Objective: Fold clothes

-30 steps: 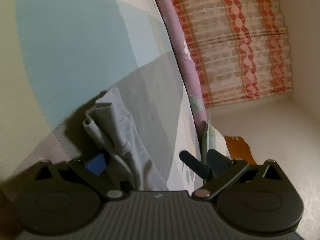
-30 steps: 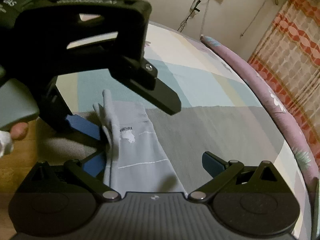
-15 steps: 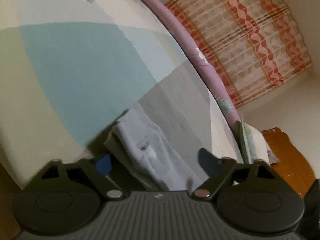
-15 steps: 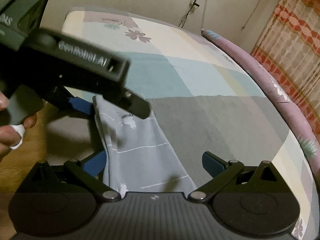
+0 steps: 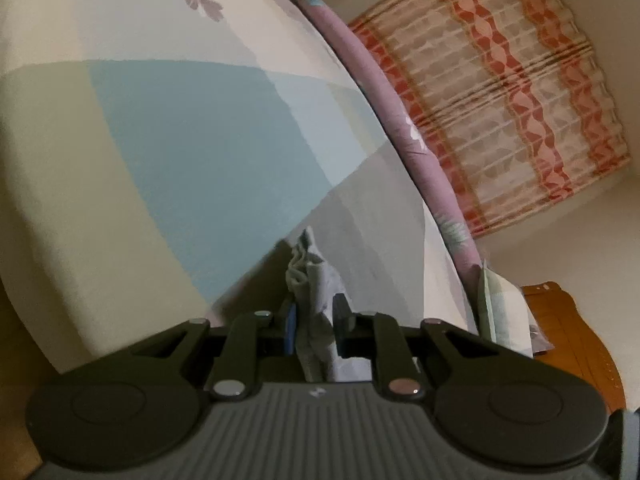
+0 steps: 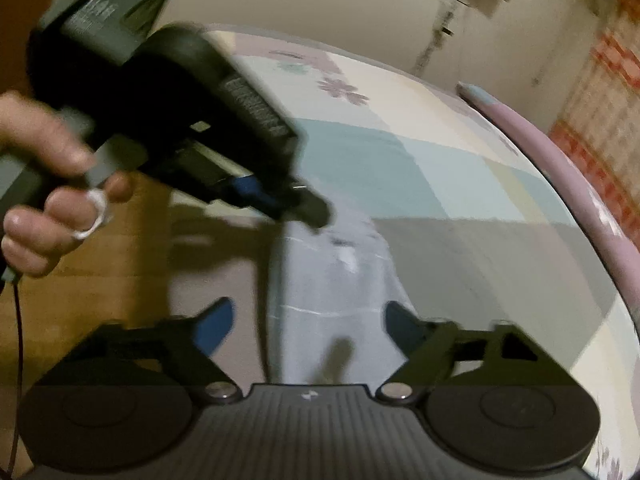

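Now left claw [image 5: 314, 322], jaws just closing, is clamping bunched grey garment [image 6: 340, 300] at bed [image 5: 180, 160] edge; right claw [image 6: 306, 322] is closing, not yet gripping; thin pinch risks slipping

Black grippers; blue-padded fingers [image 6: 218, 322]; silver pivot screws; white ring on hand [image 6: 48, 204]
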